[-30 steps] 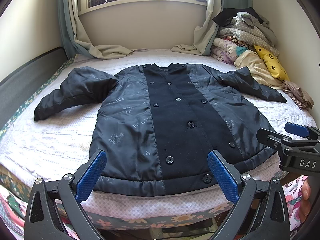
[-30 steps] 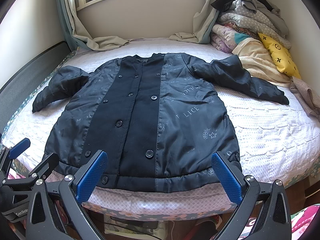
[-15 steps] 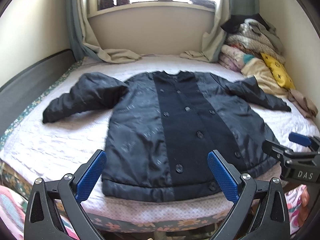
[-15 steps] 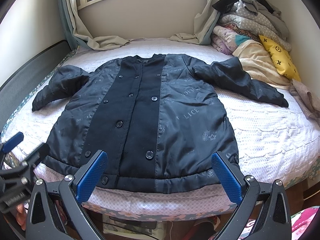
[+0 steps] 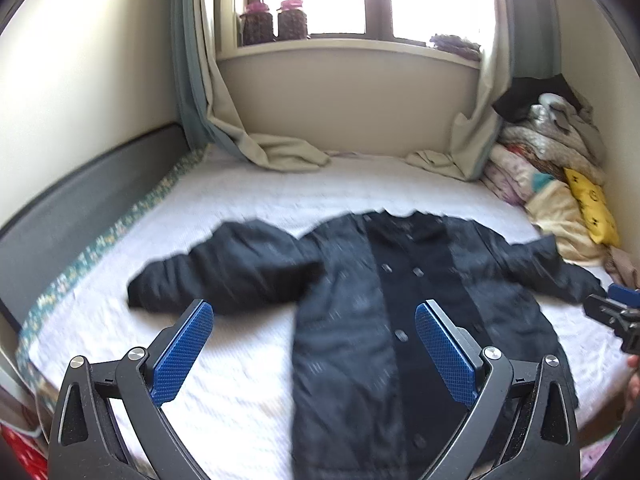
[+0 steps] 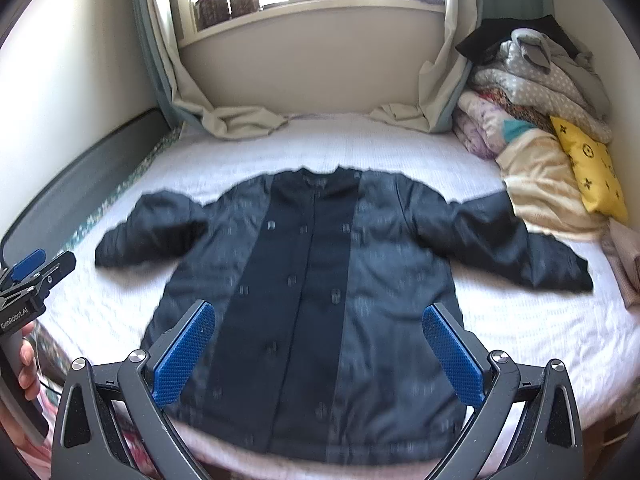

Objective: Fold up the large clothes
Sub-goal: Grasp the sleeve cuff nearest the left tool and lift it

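A white bedspread (image 6: 520,332) covers the bed. Two jars (image 6: 226,2) stand on the windowsill above it. Folded blankets (image 6: 532,92) and a yellow pillow (image 6: 588,168) pile at its right corner.

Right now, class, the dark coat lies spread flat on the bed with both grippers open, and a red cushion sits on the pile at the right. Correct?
Not quite: the cushion is yellow, as the right wrist view shows. The rest stands: coat flat on the bed, left gripper and right gripper open.

I see bare bedspread (image 6: 516,328) on either side of the coat (image 6: 316,280) and between its collar and the curtains (image 6: 240,120). Right of the coat, a pile of bedding (image 6: 532,120) blocks that edge.
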`<state>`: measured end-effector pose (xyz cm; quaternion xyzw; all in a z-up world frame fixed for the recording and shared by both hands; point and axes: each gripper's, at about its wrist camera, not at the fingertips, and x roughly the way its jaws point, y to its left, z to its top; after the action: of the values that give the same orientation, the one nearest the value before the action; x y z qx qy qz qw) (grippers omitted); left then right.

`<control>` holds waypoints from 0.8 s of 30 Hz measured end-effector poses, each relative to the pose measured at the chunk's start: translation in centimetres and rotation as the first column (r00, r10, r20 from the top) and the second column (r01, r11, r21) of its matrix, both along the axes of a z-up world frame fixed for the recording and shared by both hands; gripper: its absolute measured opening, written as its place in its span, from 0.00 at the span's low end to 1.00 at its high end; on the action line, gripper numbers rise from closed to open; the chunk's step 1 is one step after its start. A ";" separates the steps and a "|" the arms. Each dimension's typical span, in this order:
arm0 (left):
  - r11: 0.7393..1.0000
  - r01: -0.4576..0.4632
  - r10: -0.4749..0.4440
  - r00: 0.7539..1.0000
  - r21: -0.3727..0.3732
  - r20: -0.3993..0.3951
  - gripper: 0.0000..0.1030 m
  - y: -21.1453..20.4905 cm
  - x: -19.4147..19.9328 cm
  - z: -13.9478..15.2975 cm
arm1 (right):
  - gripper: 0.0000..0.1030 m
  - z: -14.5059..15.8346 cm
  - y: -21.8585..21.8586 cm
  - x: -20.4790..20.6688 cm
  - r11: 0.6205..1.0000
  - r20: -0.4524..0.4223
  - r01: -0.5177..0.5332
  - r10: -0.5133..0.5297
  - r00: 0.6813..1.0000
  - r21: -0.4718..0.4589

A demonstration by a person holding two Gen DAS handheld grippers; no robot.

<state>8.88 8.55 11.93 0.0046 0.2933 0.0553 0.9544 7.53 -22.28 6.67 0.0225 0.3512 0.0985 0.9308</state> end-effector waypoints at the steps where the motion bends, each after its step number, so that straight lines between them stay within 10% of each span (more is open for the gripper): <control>1: 1.000 -0.004 0.004 1.000 0.003 0.000 0.99 0.3 0.7 0.1 | 1.00 0.2 0.0 0.8 1.000 0.005 0.007 -0.007 1.000 -0.003; 13: 0.986 -0.118 0.113 0.992 -0.117 -0.052 0.99 7.5 8.0 -1.7 | 1.00 -1.3 -1.6 9.0 1.000 0.028 0.006 -0.007 1.000 0.029; 24: 0.869 -0.345 0.260 0.928 -0.355 -0.266 0.99 16.4 11.7 -6.5 | 1.00 -3.9 -1.1 12.8 0.997 -0.071 -0.016 0.021 0.997 0.070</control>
<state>20.57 24.97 5.43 -0.2286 0.3941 0.1439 0.8785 20.35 -23.39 2.75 0.0549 0.3807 0.1182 0.9155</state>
